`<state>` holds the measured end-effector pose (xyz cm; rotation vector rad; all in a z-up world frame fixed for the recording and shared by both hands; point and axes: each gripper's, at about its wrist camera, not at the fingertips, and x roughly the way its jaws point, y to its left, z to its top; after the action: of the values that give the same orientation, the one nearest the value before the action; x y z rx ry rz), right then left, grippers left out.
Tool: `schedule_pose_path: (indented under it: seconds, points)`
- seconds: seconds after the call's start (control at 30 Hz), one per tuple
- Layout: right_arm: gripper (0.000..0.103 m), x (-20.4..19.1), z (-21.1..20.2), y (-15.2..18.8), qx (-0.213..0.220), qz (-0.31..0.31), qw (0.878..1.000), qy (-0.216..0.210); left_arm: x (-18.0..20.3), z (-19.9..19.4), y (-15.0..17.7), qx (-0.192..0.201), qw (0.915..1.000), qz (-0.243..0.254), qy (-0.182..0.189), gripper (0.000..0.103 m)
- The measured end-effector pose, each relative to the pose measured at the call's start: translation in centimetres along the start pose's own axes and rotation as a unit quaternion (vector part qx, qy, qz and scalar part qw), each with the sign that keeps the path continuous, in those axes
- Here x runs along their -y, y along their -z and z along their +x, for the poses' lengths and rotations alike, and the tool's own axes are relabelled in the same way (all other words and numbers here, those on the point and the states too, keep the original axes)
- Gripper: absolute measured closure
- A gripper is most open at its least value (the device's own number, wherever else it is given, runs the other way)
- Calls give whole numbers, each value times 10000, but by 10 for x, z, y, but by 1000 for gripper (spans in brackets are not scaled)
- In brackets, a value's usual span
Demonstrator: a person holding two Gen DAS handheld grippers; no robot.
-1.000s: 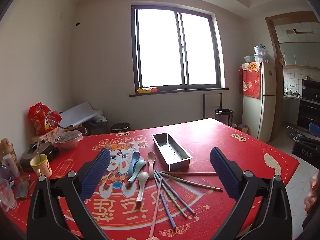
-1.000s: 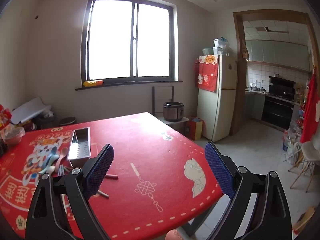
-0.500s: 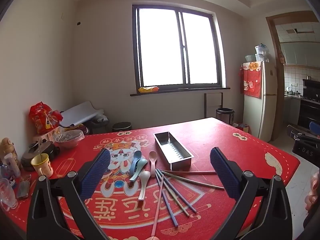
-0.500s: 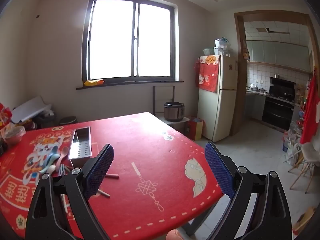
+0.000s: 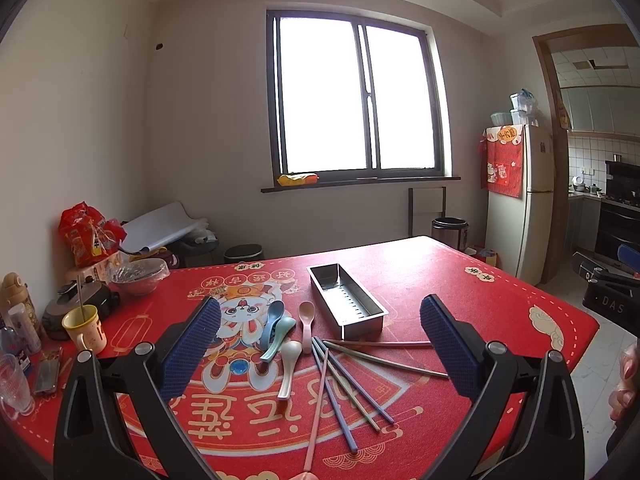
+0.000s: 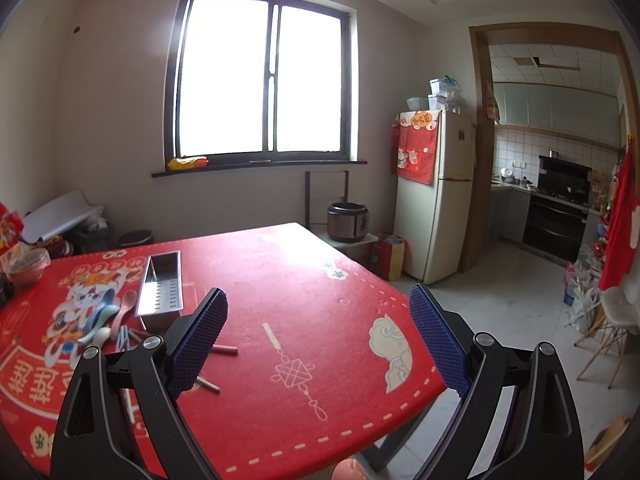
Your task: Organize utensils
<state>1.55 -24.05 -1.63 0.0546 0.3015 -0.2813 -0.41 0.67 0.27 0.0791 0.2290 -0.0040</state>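
Note:
A steel utensil tray (image 5: 346,301) lies empty on the red table mat (image 5: 460,280). In front of it lie several spoons (image 5: 288,332), pink, blue, green and white, and several chopsticks (image 5: 352,376) fanned out. My left gripper (image 5: 320,344) is open and empty, held above the near table edge, facing the spoons and chopsticks. My right gripper (image 6: 320,340) is open and empty over the table's right part; the tray (image 6: 160,284) and the spoons (image 6: 104,320) lie to its left.
A yellow mug (image 5: 85,328), a covered bowl (image 5: 138,276), bottles and a glass (image 5: 14,384) stand along the table's left edge. A fridge (image 6: 436,196), a rice cooker (image 6: 347,222) and a kitchen doorway stand beyond the table. The table's right edge (image 6: 404,292) drops to the floor.
The left view has drifted slightly back and up, so the utensils sit a little higher in frame. The right gripper has barely moved. Both stay open.

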Motion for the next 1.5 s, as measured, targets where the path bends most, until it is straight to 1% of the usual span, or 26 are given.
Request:
schedule_pose_path:
  seconds: [0.27,1.5]
  points:
    - [14,-1,-2,6,-29,-27,10000,-12,-6,-2,5,-8,10000,-24,-24,5]
    - [14,-1,-1,5,-113,-41,9999,-3,-5,-3,7,-25,10000,-16,-29,5]
